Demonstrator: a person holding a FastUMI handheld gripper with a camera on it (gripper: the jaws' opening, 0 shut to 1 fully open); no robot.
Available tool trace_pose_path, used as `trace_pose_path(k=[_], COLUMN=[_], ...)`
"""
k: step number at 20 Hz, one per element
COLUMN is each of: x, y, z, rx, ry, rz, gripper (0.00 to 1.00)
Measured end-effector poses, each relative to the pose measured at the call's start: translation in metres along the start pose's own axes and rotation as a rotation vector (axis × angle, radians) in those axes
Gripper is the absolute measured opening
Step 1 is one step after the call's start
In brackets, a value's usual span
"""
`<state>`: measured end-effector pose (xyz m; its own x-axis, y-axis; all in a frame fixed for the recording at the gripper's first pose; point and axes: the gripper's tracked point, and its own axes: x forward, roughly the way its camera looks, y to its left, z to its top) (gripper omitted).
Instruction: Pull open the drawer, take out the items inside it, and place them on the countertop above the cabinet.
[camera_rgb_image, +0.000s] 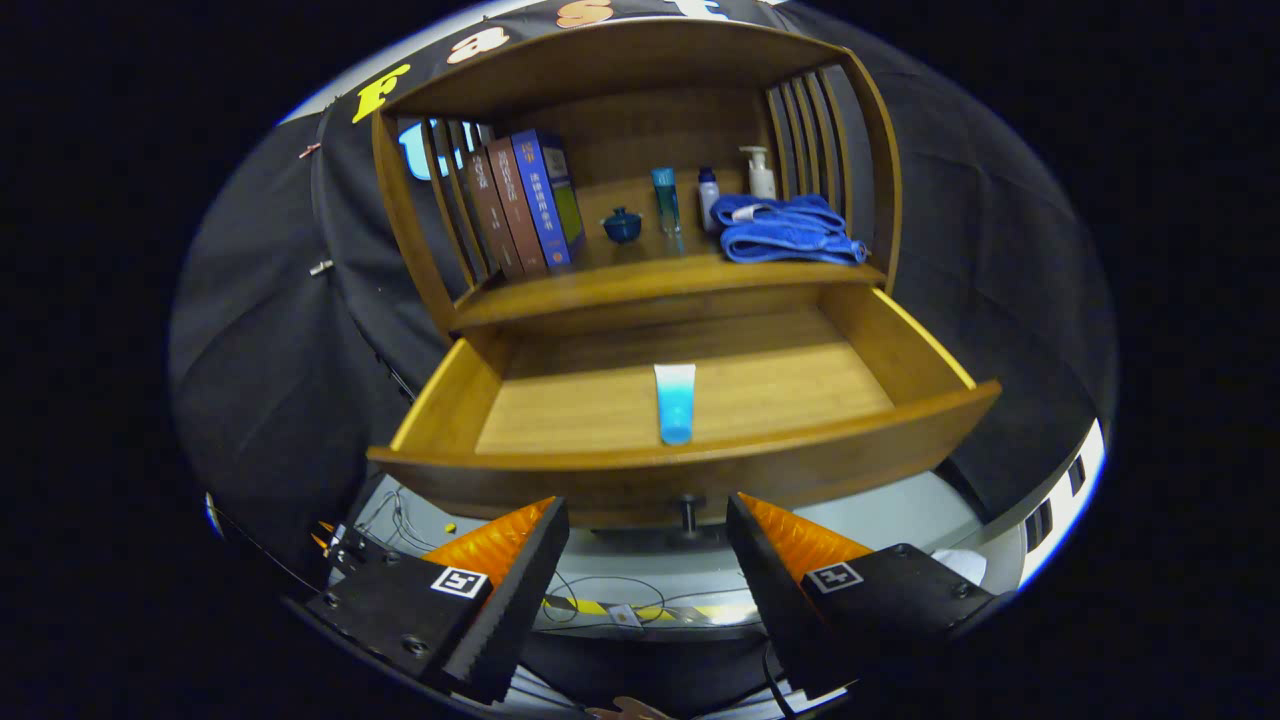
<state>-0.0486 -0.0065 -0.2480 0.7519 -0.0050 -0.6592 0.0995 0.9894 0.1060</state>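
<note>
The wooden drawer (930, 350) is pulled out of the cabinet and stands wide. A white and blue tube (675, 402) lies alone on its floor, near the front wall, cap end toward me. The drawer's dark knob (689, 512) sticks out of the curved front panel (560, 480), just ahead of my fingers and between them. My gripper (648, 540) is open, below and in front of the drawer, with nothing between its fingers. The countertop (640, 278) runs above the drawer.
On the countertop stand three books (525, 205), a small blue lidded pot (622, 225), a blue tube (665, 200), a small bottle (708, 197), a pump bottle (760, 172) and a folded blue towel (790, 230). Slatted sides and a wooden top enclose that shelf. Cables lie on the floor below.
</note>
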Motion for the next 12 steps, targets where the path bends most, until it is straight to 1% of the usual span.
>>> trace_pose_path(k=[2, 5, 9, 12], x=[0.017, 0.057, 0.117, 0.155], y=[0.002, -0.013, -0.018, -0.024], z=[0.033, 0.06, 0.065, 0.061], rx=[0.007, 0.013, 0.065, 0.073], ry=[-0.006, 0.06, 0.214, 0.293], rz=[0.02, -0.026, -0.031, -0.074], gripper=[1.0, 1.0, 1.0, 1.0])
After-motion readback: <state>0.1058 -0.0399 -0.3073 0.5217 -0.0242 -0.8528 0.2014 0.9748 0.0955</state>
